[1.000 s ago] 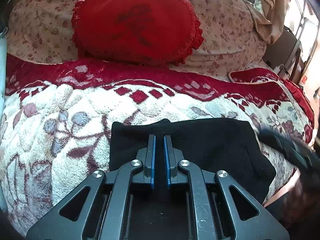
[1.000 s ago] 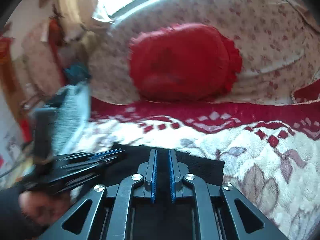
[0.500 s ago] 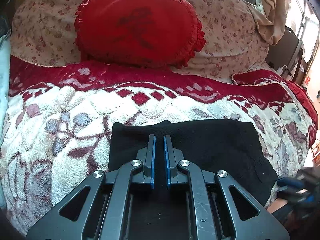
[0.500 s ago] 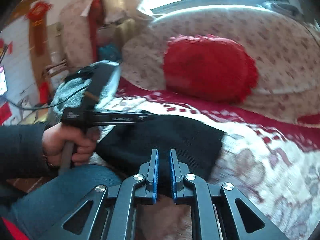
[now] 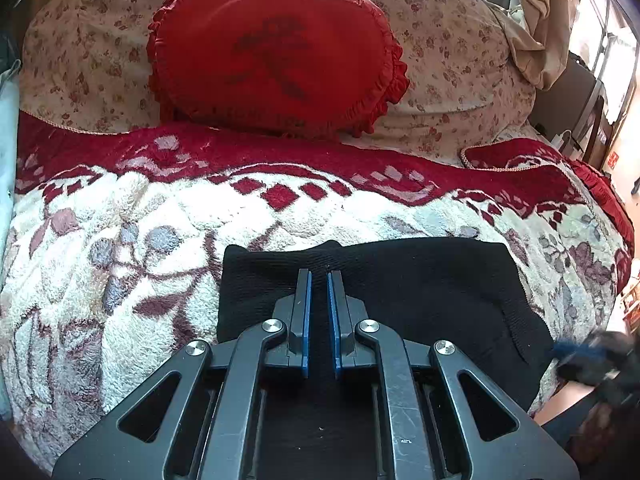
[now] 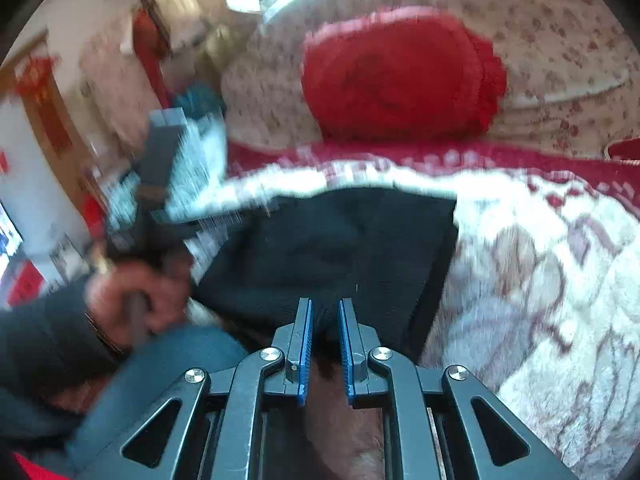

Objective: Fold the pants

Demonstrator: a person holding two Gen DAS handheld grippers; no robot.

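Note:
The black pants (image 5: 420, 292) lie folded into a compact rectangle on the floral blanket (image 5: 120, 248), near its front edge. My left gripper (image 5: 318, 280) hovers over the fold's left part, jaws nearly closed with a narrow gap, holding nothing. In the right wrist view the pants (image 6: 332, 248) lie ahead, and my right gripper (image 6: 325, 308) sits at their near edge, jaws slightly apart and empty. The left gripper (image 6: 224, 224), held by a hand, shows blurred at the left there. The right gripper (image 5: 592, 356) appears blurred at the lower right of the left wrist view.
A red heart-shaped cushion (image 5: 276, 56) leans on a floral pillow (image 5: 460, 48) at the back. The blanket has a red border (image 5: 280, 160). Furniture and a window (image 5: 608, 52) stand at the far right. The person's blue-clad knee (image 6: 160, 380) is below the bed edge.
My right gripper has pulled back off the pants toward the bed's front edge, and its jaws have parted a little. The left gripper has stayed over the folded pants.

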